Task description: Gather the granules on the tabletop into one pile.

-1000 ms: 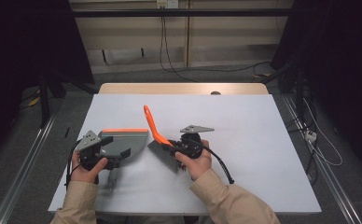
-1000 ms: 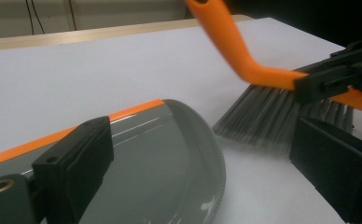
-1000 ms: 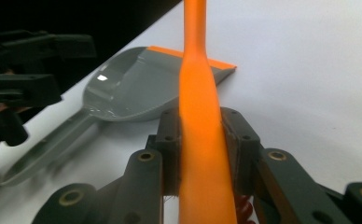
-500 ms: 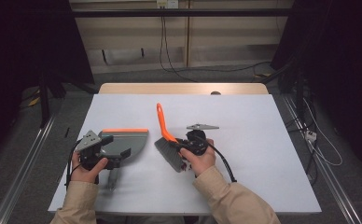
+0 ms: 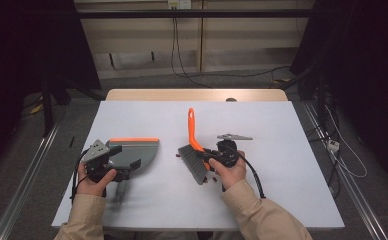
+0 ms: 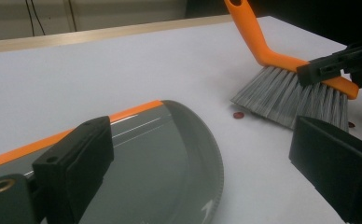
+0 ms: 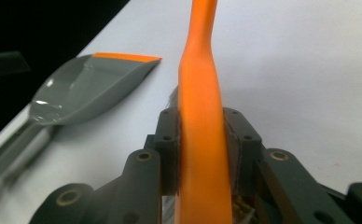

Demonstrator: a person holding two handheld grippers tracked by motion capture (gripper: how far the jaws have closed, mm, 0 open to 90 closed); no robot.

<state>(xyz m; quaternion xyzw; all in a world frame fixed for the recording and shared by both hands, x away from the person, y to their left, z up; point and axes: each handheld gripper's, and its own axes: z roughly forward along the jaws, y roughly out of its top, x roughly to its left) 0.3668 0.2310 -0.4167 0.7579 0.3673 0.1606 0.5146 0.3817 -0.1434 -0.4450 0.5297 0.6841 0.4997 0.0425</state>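
An orange-handled brush [image 5: 192, 131] with grey bristles [image 6: 286, 98] rests bristles-down on the white table [image 5: 292, 125], its handle pointing to the far side. My right gripper [image 5: 205, 156] is shut on the orange brush back [image 7: 200, 140], pads on both sides. A few small red crumbs [image 6: 238, 115] lie by the bristles. A grey dustpan [image 5: 138, 150] with an orange lip lies to the left, its handle toward the near edge. My left gripper [image 5: 124, 160] hovers over the pan [image 6: 170, 154] with its jaws wide apart; the right jaw stands clear of the pan's rim.
A wooden strip [image 5: 197, 95] borders the table's far edge. Cables [image 5: 182, 65] and metal rails [image 5: 27, 185] lie on the floor around it. Bare table surface spreads to the right of the brush and toward the back.
My right gripper has carried the brush to the right, away from the dustpan, and the handle has swung to point more straight away. The left gripper and dustpan have stayed put.
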